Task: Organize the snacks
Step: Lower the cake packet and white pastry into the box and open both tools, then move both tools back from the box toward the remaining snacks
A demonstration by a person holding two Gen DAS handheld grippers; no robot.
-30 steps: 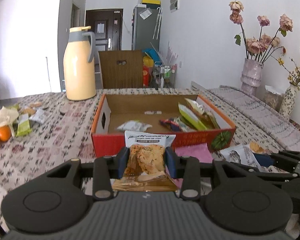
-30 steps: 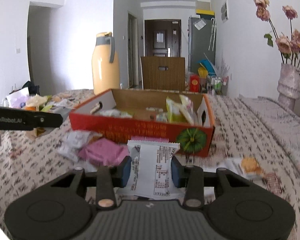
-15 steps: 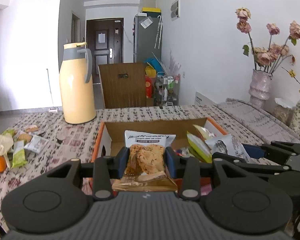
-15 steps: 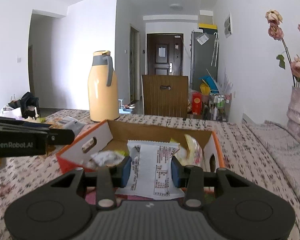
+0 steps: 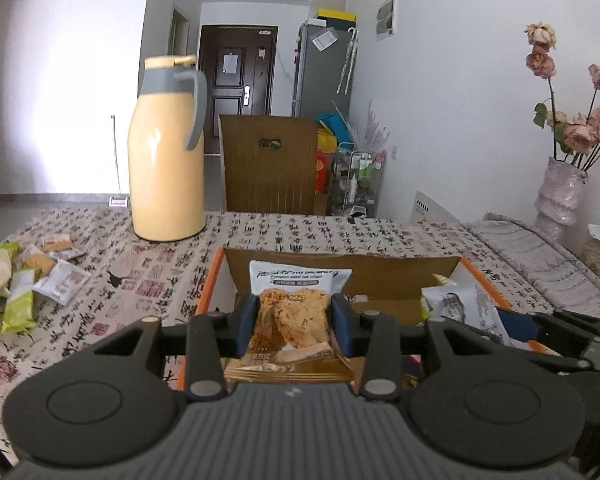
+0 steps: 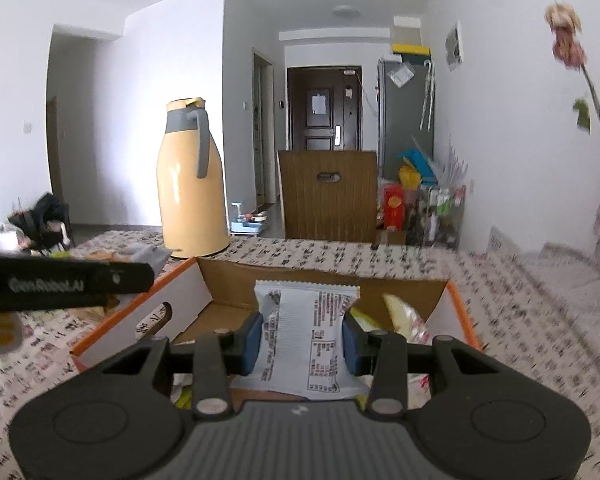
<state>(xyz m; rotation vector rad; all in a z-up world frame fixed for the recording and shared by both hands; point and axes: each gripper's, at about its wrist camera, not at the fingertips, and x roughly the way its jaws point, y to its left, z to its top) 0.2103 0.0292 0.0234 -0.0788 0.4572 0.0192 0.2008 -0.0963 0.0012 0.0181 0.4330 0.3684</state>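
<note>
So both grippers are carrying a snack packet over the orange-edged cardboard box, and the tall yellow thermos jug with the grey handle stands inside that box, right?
Not quite. The left gripper and right gripper each hold a packet over the orange-edged cardboard box, but the tall yellow thermos jug stands outside it, on the patterned tablecloth beyond the far wall. The left wrist view shows this.

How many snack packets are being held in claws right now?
2. An orange crisp packet is clamped in the left claw, and a white packet in the right claw, both over the cardboard box. Other packets lie loose; some may be hidden.
</note>
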